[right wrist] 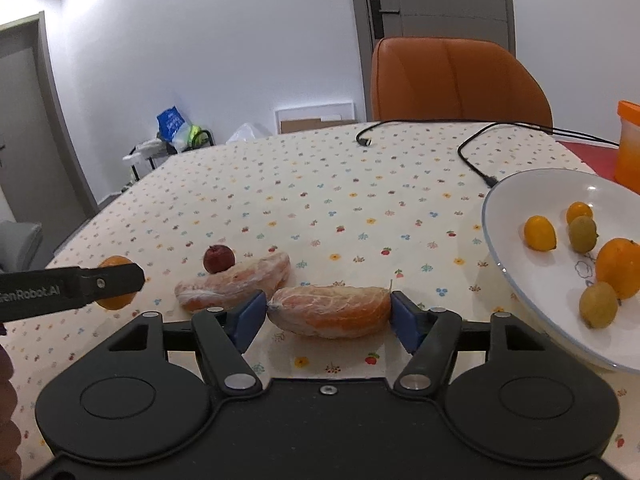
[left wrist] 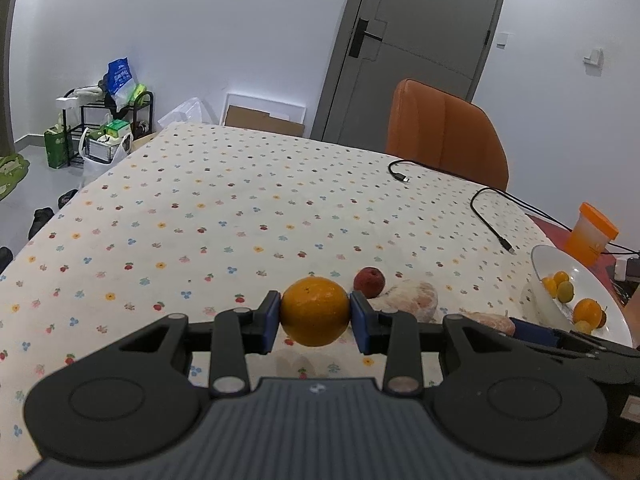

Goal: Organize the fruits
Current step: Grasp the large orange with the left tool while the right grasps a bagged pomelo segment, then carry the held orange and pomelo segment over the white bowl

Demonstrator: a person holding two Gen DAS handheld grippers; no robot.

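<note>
Crosswise, peeled segment (right wrist: 329, 311) between pads (right wrist: 249, 314)

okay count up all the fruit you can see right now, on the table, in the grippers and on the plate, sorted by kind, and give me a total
Oranges: 2, one in the left gripper, one on the plate.
Peeled citrus segments: 2, one between the right gripper's fingers, one behind it.
Small red fruit: 1.
Small orange fruits on the plate: 2.
Small green-yellow fruits on the plate: 2.
Total: 9
</note>
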